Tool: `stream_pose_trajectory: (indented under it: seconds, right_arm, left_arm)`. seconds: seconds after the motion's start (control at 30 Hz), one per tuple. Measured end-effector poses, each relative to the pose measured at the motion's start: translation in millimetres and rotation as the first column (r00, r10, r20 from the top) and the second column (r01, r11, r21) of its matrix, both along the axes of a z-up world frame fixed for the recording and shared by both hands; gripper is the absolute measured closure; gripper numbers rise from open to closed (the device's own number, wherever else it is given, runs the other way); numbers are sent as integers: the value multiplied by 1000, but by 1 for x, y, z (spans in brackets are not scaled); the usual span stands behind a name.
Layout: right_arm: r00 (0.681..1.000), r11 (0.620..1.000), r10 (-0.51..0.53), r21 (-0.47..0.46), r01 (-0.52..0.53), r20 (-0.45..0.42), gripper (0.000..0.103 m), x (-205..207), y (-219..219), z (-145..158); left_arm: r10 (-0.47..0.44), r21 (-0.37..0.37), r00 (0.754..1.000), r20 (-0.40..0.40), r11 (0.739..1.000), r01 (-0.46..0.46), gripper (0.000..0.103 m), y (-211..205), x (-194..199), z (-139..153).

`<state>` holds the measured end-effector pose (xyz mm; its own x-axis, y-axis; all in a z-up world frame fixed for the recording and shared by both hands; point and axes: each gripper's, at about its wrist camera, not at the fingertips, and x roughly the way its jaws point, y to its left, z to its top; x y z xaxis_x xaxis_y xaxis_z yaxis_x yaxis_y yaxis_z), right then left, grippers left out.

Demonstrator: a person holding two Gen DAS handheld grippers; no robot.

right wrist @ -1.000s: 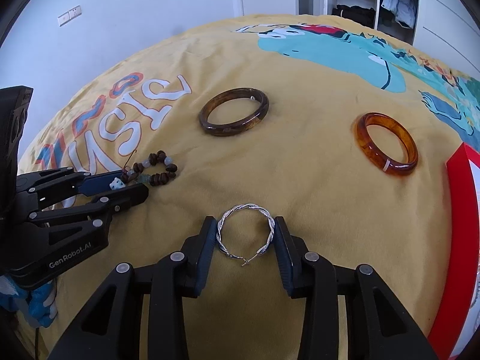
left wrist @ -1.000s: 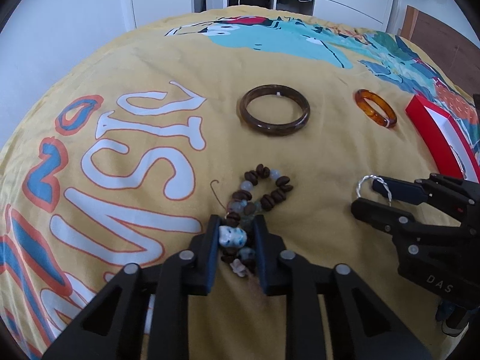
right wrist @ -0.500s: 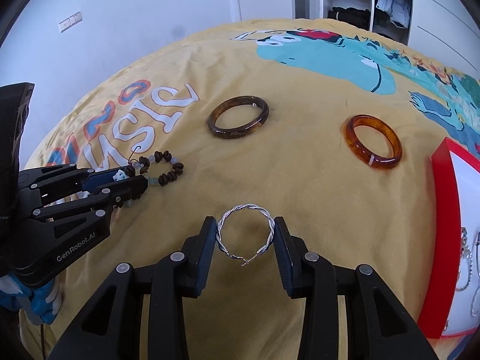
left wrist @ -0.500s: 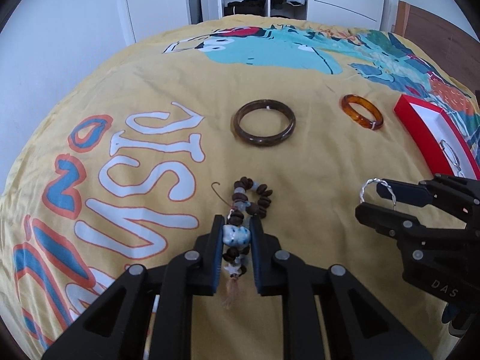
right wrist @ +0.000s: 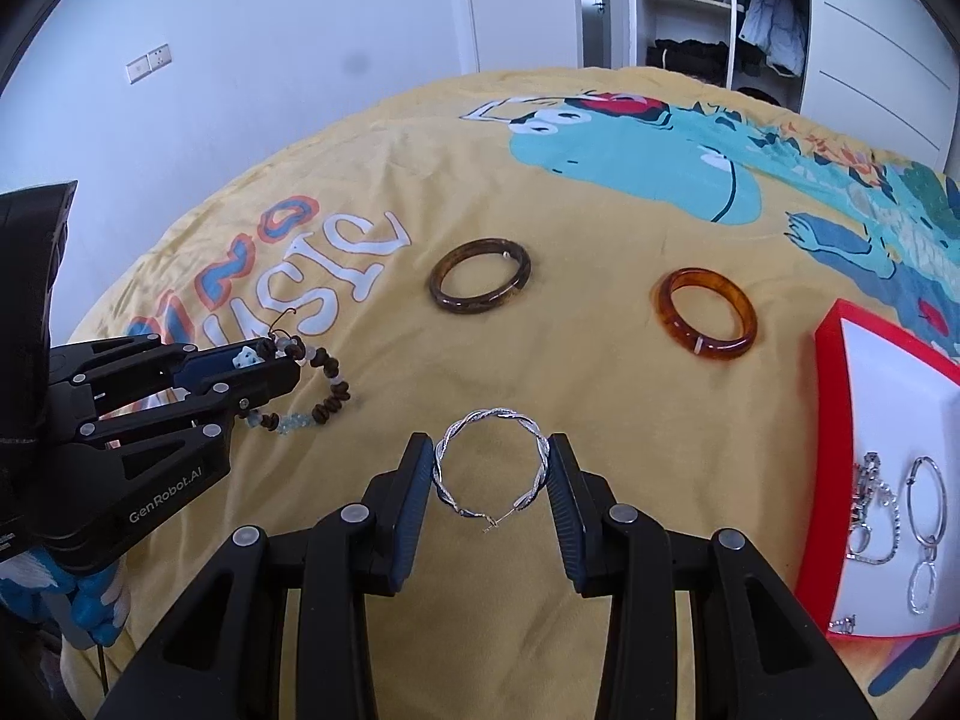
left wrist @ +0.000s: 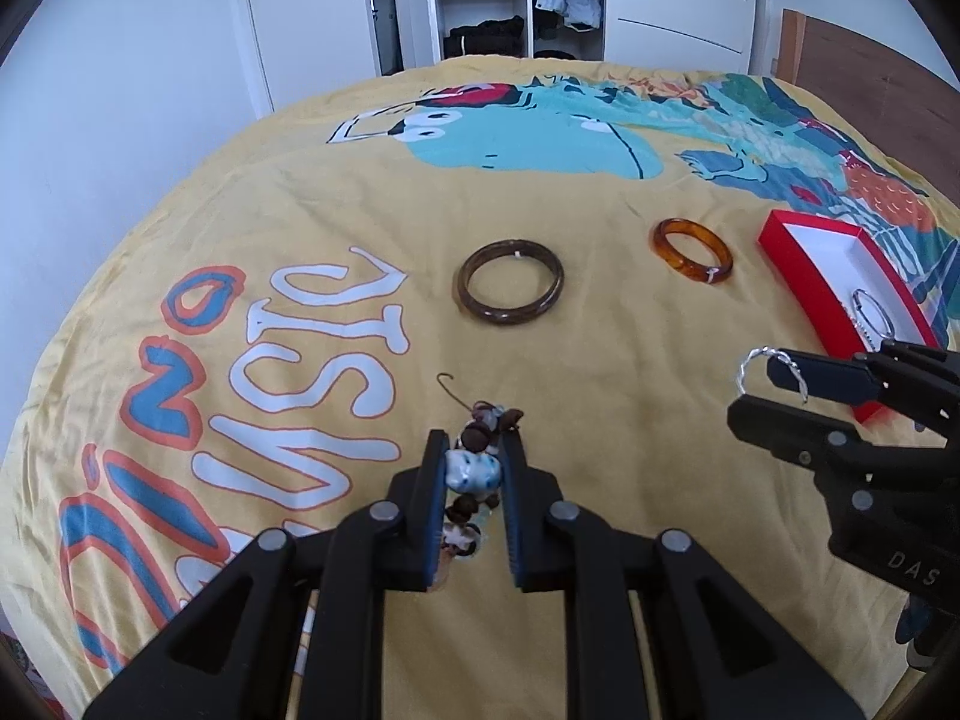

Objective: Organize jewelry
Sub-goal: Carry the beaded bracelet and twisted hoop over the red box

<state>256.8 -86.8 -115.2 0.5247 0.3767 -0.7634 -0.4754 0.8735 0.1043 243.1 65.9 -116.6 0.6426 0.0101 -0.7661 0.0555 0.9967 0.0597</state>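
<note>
left gripper (left wrist: 474, 474) clamped on the pale blue charm of a beaded bracelet (left wrist: 474, 471); brown beads hang clear of the yellow bedspread (left wrist: 600, 396). its housing reads "genrobot.ai". right gripper (right wrist: 491, 477) clamped on a twisted silver hoop earring (right wrist: 491, 468), held flat across both pads; its housing reads "das". bedspread print reads "dino music". beyond lie a dark brown bangle (right wrist: 479, 285) and an amber bangle (right wrist: 707, 321), well apart. to the right, a red tray (right wrist: 831, 396) holding silver pieces. path unobstructed.
</note>
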Motion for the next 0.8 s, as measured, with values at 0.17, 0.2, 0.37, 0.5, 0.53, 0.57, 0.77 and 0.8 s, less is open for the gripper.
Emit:
stream_pose_trajectory:
  seconds: [0.17, 0.2, 0.37, 0.5, 0.53, 0.57, 0.77, 0.8]
  right_arm:
    - [1000, 1000, -11, 5, 11, 17, 65, -8, -10, 11]
    - [1000, 1000, -14, 5, 14, 21, 65, -10, -13, 14]
    - [999, 999, -32, 11, 32, 38, 65, -18, -28, 25]
    - [997, 999, -51, 18, 50, 54, 65, -24, -41, 33]
    - [997, 998, -56, 19, 55, 58, 65, -26, -45, 35]
    - [996, 998, -61, 21, 60, 62, 65, -28, -49, 37]
    - [991, 994, -103, 28, 101, 80, 65, -36, -78, 47]
    - [990, 993, -115, 29, 113, 83, 65, -37, -86, 48]
  left_arm:
    - [-8, 7, 1000, 16, 1000, 8, 88, -7, -6, 11]
    - [-10, 9, 1000, 20, 1000, 9, 88, -9, -8, 13]
    - [-23, 17, 999, 36, 1000, 23, 88, -20, -14, 25]
    - [-40, 26, 998, 49, 999, 38, 88, -32, -19, 34]
    - [-45, 29, 998, 53, 999, 44, 88, -36, -21, 37]
    - [-50, 31, 997, 56, 998, 48, 88, -39, -22, 39]
    - [-86, 41, 994, 73, 996, 83, 88, -66, -27, 52]
    - [-93, 42, 993, 75, 995, 90, 88, -71, -27, 53]
